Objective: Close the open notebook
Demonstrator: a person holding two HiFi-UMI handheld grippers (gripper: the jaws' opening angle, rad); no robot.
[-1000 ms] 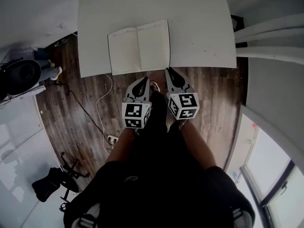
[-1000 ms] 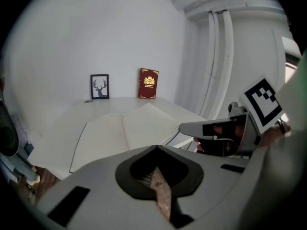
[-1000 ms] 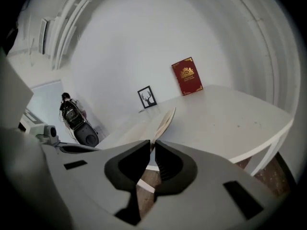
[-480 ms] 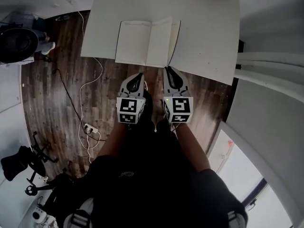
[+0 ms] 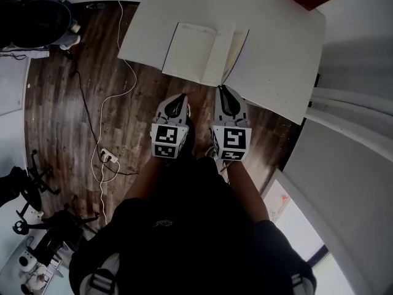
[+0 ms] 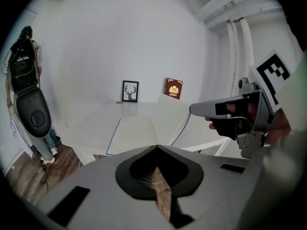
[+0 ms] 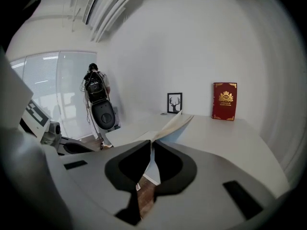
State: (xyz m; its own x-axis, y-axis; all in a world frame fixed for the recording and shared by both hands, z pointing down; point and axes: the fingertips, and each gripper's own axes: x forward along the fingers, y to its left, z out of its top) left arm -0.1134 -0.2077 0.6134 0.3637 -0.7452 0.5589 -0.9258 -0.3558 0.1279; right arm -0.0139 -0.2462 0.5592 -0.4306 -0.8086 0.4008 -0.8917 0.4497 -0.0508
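Pinching the right half of the notebook with our right gripper, we are holding it half-raised off the tabletop, not yet closed, our left gripper pressed together, empty.

No word or number can be read; the red book on the table bears a gold crest and lines of gold print too small to make out; the notebook shows pages with no legible writing. The cube on the left claw and the cube on the right claw carry black-and-white square markers; these are patterns rather than letters.
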